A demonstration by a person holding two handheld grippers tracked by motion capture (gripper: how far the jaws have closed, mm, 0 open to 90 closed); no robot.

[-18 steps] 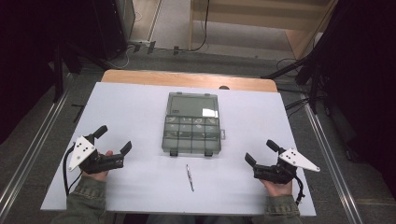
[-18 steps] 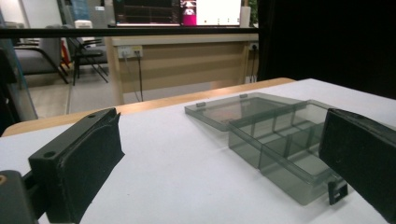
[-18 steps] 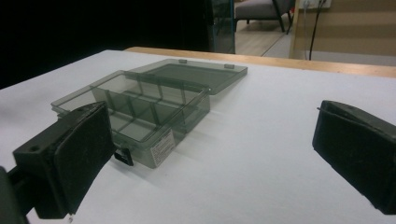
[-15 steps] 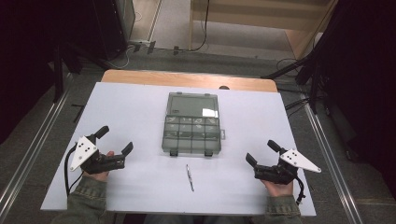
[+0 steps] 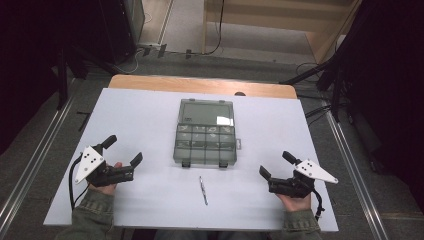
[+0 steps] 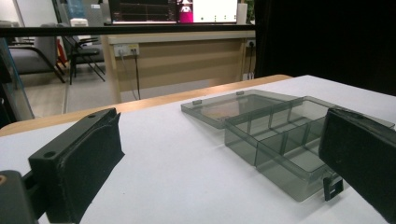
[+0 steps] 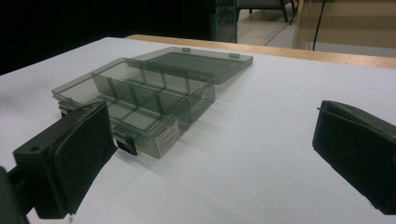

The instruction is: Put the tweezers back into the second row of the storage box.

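Two tools, left tool [image 5: 122, 150] and right tool [image 5: 276, 165], gape wide at lower frame, flanking one open organizer box [image 5: 205, 134] and one pen [image 5: 203, 190] mid-desk [image 5: 140, 115].

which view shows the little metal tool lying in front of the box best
The high view: the thin metal tool lies flat on the white table, just on the person's side of the open compartment box, between the two grippers. The two gripper views look at the box and table instead, so they add nothing about the tool.

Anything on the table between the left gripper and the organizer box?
No, in the high view the table between the left gripper and the organizer box is bare.
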